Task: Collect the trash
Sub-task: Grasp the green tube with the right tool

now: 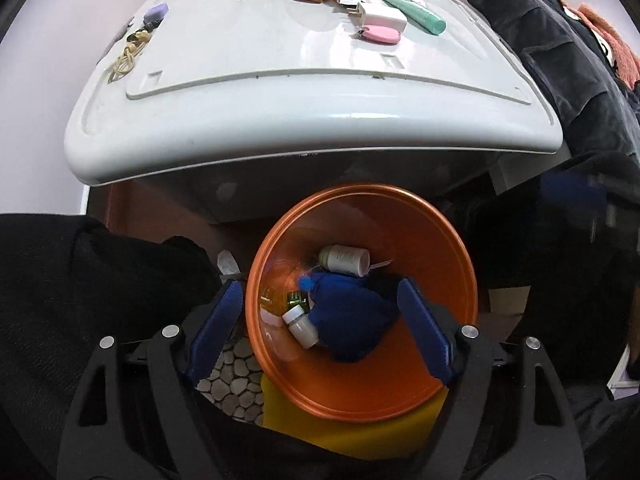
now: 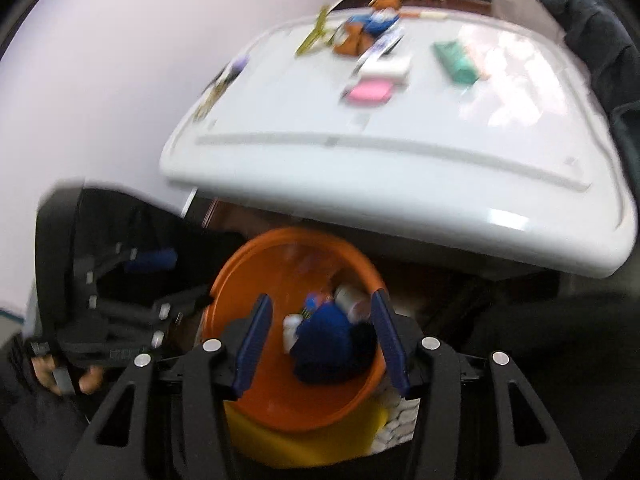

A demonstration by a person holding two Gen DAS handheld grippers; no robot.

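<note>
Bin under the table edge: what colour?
Orange bin, with a yellow part below it; clearest in the left wrist view.

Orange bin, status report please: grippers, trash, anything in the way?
Both grippers, left and right, open, empty, above orange bin. Bottles and blue cloth inside. Nothing blocking.
</note>
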